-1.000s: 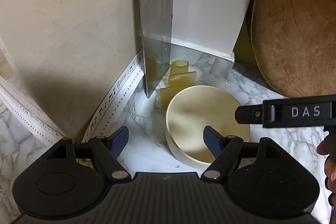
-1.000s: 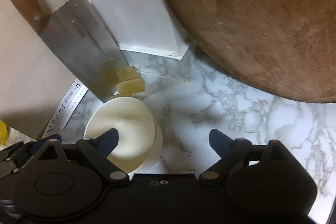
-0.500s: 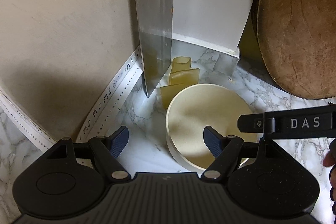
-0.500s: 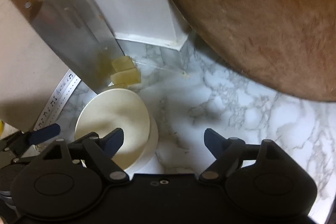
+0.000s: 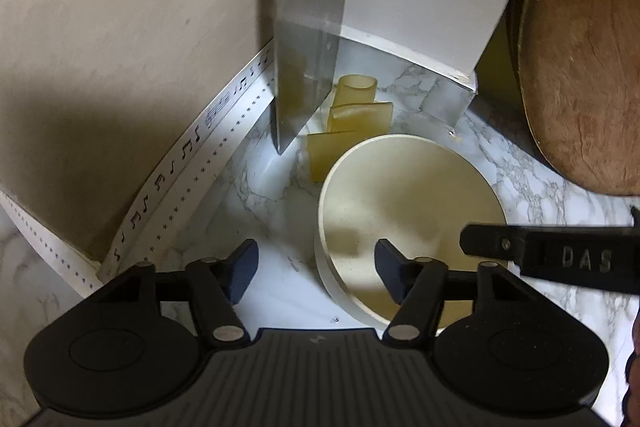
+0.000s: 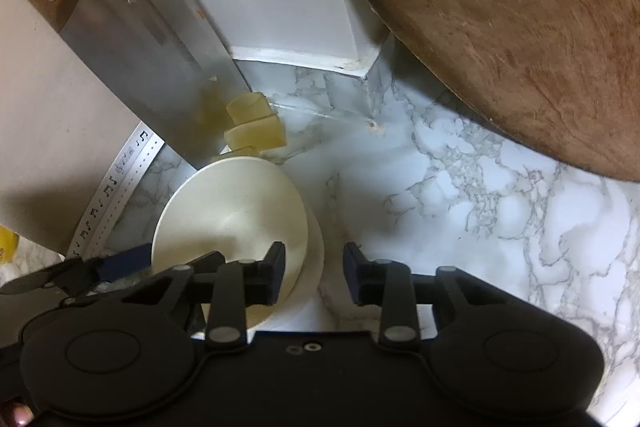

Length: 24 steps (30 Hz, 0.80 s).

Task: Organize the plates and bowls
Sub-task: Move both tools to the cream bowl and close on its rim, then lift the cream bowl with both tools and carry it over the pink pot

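Marble-patterned bench [image 6: 460,187] back corner holds cream round bowls [image 5: 404,211], seemingly stacked already, not lifted; left gripper [image 5: 316,269] and right gripper [image 6: 314,277], both just closing, straddle opposite rims, not clamped.

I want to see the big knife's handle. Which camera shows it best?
The right wrist view: the knife shows both wooden handle and blade. The left wrist view shows only its blade; the handle is cut off.

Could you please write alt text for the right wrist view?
The right gripper straddles the near rim of a cream bowl on a marble counter, its jaws just closing. A cleaver leans on the wall behind; a round wooden board stands right.
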Available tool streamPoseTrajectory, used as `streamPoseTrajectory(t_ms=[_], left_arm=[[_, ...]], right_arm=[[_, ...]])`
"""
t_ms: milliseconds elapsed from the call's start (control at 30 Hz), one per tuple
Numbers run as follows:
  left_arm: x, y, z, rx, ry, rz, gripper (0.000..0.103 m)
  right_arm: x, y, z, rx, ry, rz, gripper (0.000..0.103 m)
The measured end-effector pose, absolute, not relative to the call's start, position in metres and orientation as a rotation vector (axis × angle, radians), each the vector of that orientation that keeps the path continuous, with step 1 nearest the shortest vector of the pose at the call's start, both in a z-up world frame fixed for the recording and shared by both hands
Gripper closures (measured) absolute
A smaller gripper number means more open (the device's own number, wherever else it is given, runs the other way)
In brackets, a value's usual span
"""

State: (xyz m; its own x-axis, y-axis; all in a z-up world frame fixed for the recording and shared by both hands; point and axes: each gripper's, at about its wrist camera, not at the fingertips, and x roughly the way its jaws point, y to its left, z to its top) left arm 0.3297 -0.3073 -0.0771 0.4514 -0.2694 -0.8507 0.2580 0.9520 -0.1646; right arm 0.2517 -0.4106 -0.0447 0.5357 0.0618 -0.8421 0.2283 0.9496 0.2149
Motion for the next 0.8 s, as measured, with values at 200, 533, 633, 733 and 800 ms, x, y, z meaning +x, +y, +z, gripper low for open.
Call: streamPoseTrajectory(t_ms=[200, 533, 633, 733, 800], left_arm=[[0.331, -0.31, -0.079, -0.024, 1.091, -0.337, 0.071], [0.327, -0.314, -0.075, -0.01, 1.088, -0.315, 0.088], [0.324, -0.313, -0.071, -0.008, 1.079, -0.315, 0.088], [0.32, -0.311, -0.064, -0.015, 1.078, -0.322, 0.089], [0.317, -0.311, -0.058, -0.014, 1.077, -0.326, 0.089]], right_arm=[[0.249, -0.402, -0.047, 0.281, 1.017, -0.086, 0.08], [0.248, -0.394, -0.045, 0.247, 1.017, -0.111, 0.088], [0.246, -0.392, -0.044, 0.243, 1.018, -0.12, 0.09], [0.243, -0.392, -0.039, 0.248, 1.011, -0.126, 0.091], [0.239, -0.393, -0.034, 0.259, 1.005, -0.128, 0.091]])
